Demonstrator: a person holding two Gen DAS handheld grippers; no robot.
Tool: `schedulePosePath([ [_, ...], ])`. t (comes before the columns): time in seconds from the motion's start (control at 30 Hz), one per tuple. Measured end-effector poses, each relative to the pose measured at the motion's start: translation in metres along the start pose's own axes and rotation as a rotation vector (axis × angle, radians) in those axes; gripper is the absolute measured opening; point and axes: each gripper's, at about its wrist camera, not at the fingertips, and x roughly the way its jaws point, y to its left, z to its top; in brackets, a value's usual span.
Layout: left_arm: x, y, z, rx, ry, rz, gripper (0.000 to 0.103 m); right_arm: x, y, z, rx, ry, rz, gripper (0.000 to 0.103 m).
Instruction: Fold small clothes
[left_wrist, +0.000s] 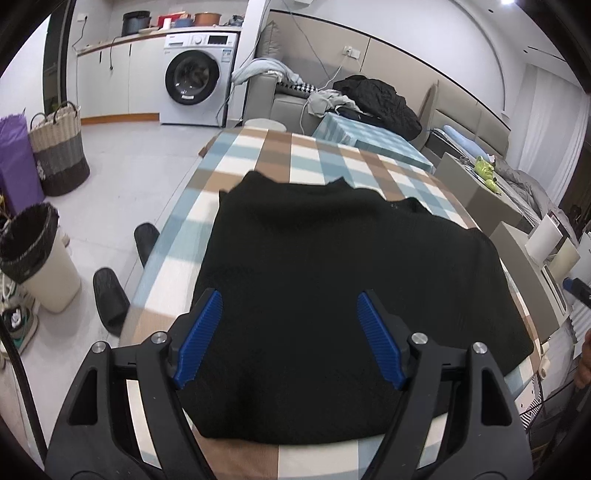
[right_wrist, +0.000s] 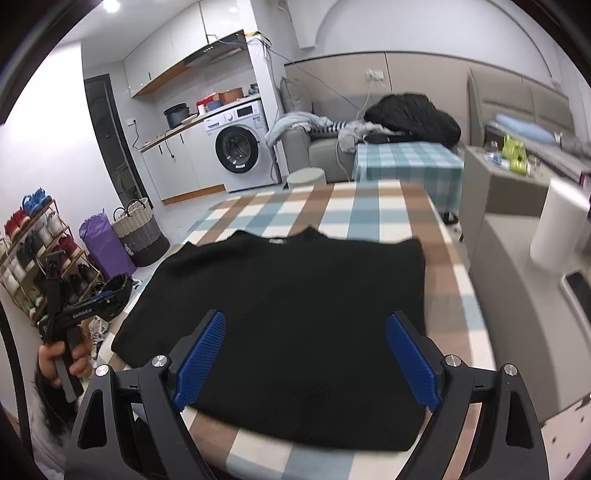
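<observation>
Black knit, folded into a rough rectangle, lies flat on the checked cloth of the table (left_wrist: 258, 147): that is the sweater (left_wrist: 332, 277), collar at the far edge, hem nearest me. My left gripper (left_wrist: 290, 339) hangs over its near left part with the jaws wide apart, nothing between the blue pads (left_wrist: 199, 339), and neither pad presses on the knit. My right gripper (right_wrist: 306, 358) hangs over the near right part, jaws spread just as wide and empty too. From the right wrist view I see my left hand (right_wrist: 61, 360) at the table's left edge, wrapped round the handle of its gripper. A washer (left_wrist: 199, 79) stands against the far wall, a woven basket (left_wrist: 59, 155) and a lined bin (left_wrist: 37, 254) on the floor to the left.
</observation>
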Motion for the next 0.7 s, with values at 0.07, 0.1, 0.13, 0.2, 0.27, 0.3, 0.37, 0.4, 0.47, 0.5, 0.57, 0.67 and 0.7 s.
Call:
schedulePosePath([
  [0.07, 0.002, -0.001, -0.008, 0.005, 0.018, 0.003, 0.074, 0.006, -0.004, -0.009, 0.023, 0.005, 0.004, 0.09],
  [0.1, 0.005, -0.002, -0.01, 0.009, 0.026, 0.005, 0.074, 0.008, -0.007, -0.012, 0.033, 0.007, 0.014, 0.09],
  [0.13, 0.01, -0.004, -0.012, 0.019, 0.038, 0.004, 0.074, 0.01, -0.009, -0.015, 0.042, 0.009, 0.019, 0.09],
  [0.2, 0.014, -0.006, -0.016, 0.021, 0.047, 0.01, 0.074, 0.017, -0.014, -0.019, 0.065, 0.008, 0.022, 0.09],
  [0.27, 0.02, -0.005, -0.02, 0.018, 0.072, 0.007, 0.074, 0.022, -0.02, -0.022, 0.095, 0.003, 0.023, 0.09],
  [0.3, 0.024, -0.004, -0.019, 0.012, 0.082, 0.011, 0.074, 0.023, -0.021, -0.023, 0.108, 0.002, 0.027, 0.09],
  [0.37, 0.027, 0.002, -0.021, -0.017, 0.088, 0.028, 0.074, 0.024, -0.024, -0.026, 0.127, -0.002, 0.045, 0.09],
  [0.4, 0.027, 0.006, -0.023, -0.032, 0.092, 0.032, 0.074, 0.024, -0.025, -0.028, 0.133, -0.011, 0.049, 0.09],
  [0.47, 0.026, 0.013, -0.028, -0.062, 0.097, 0.037, 0.074, 0.027, -0.025, -0.032, 0.144, -0.013, 0.052, 0.09],
  [0.5, 0.025, 0.016, -0.029, -0.069, 0.097, 0.041, 0.074, 0.029, -0.025, -0.034, 0.15, -0.01, 0.051, 0.09],
  [0.57, 0.02, 0.019, -0.034, -0.078, 0.092, 0.049, 0.074, 0.032, -0.025, -0.039, 0.159, 0.0, 0.054, 0.09],
  [0.67, 0.011, 0.022, -0.042, -0.103, 0.083, 0.046, 0.074, 0.034, -0.02, -0.047, 0.161, 0.009, 0.052, 0.09],
  [0.7, 0.008, 0.023, -0.046, -0.115, 0.083, 0.037, 0.074, 0.033, -0.019, -0.05, 0.167, 0.004, 0.05, 0.09],
])
